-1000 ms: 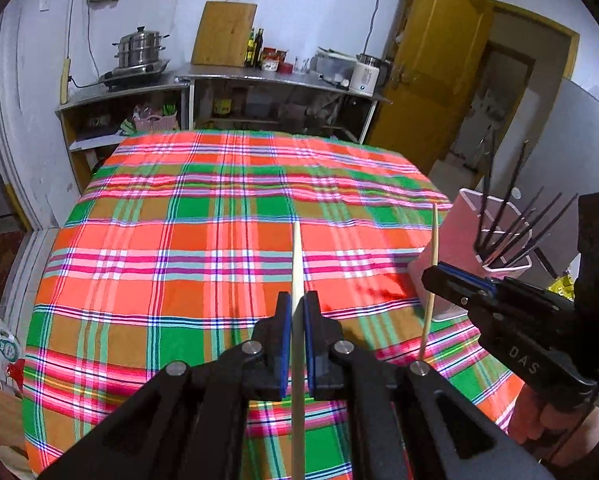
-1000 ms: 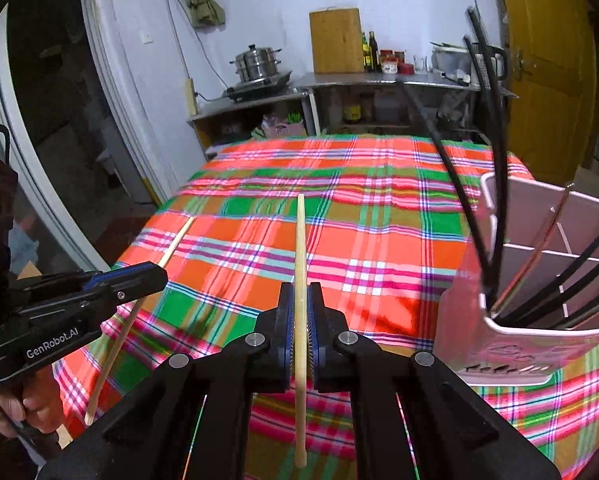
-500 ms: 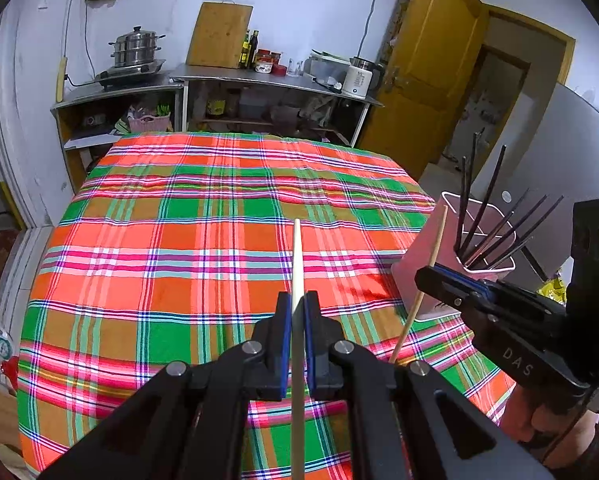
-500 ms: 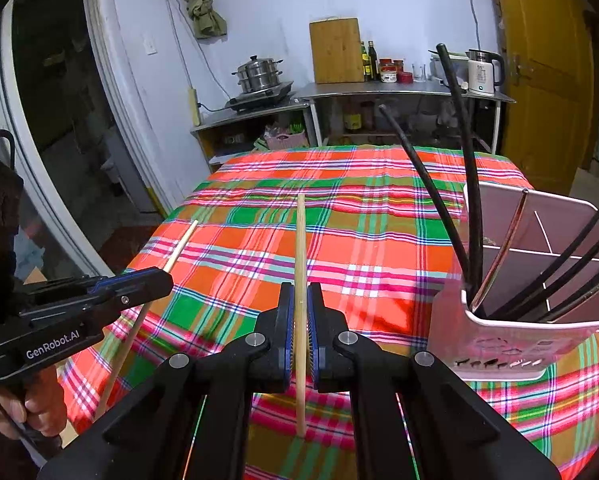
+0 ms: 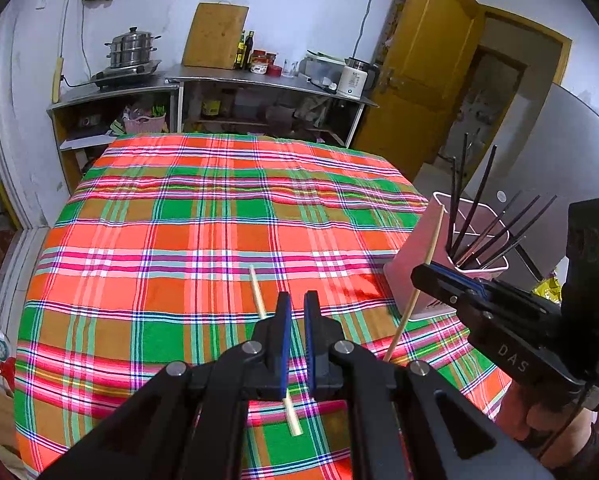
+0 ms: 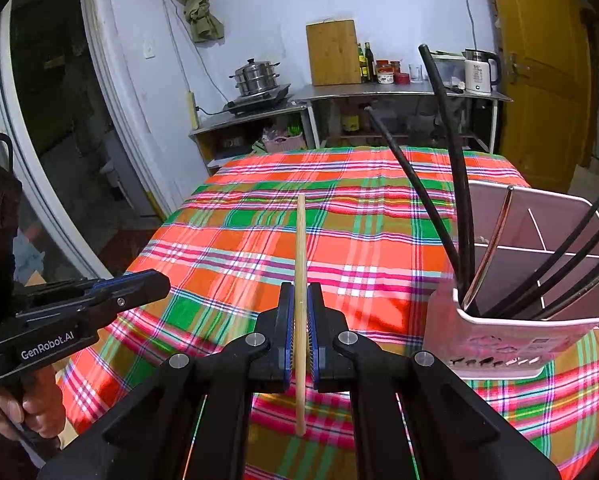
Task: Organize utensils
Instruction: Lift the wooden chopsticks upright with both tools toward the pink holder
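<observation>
So my left gripper (image 5: pixel 295 338) hangs slack, chopstick (image 5: pixel 273 354) loose; right gripper (image 6: pixel 299 332) pinches another chopstick (image 6: pixel 300 248) — tip it upright over holder (image 6: pixel 539 332).

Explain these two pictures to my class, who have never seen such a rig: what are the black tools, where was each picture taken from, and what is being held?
There is no robot. A person holds a two-finger tool in each hand, each with a camera looking along its fingers. One picture comes from the left gripper, the other from the right gripper. The table wears a plaid cloth. On it stands a pink utensil holder with black chopsticks inside. The right jaws are shut on a pale wooden chopstick. The left jaws stand slightly apart and grip nothing; a second wooden chopstick shows slanted below them.
</observation>
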A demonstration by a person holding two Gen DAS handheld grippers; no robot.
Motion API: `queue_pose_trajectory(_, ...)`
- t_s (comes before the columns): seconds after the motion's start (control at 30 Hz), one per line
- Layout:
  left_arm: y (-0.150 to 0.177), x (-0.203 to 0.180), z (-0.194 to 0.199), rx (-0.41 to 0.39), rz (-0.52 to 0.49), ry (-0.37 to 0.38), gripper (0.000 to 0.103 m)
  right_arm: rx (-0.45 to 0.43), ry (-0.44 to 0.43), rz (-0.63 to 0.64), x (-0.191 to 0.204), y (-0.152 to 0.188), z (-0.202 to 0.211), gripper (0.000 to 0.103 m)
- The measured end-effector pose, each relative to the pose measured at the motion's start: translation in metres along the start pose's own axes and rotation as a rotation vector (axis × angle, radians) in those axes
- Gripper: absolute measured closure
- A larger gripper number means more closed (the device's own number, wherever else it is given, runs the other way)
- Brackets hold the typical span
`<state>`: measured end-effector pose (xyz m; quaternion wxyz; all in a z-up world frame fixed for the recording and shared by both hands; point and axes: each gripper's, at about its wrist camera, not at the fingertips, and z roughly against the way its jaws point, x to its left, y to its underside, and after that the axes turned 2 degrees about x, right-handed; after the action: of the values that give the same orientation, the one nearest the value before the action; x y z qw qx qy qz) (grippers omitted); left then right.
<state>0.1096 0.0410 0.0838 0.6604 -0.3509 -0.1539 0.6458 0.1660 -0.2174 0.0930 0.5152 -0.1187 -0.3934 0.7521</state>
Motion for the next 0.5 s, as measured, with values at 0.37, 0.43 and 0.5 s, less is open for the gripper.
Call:
queue_pose_trajectory(0.37, 0.002, 0.018, -0.048, 0.101, 0.039, -0.046, 0.088, -0.008, -0.001, 0.004, -0.002, 0.0, 0.005, 0.097)
queue_pose_trajectory(0.43, 0.004, 0.02, -0.065, 0.13, 0.036, -0.044, 0.081, -0.005, 0.0, 0.001, -0.002, 0.0, 0.004, 0.097)
queue_pose_trajectory(0.5, 0.005, 0.021, -0.086, 0.165, 0.033, -0.051, 0.079, -0.004, 0.002, 0.002, -0.003, -0.001, 0.003, 0.097)
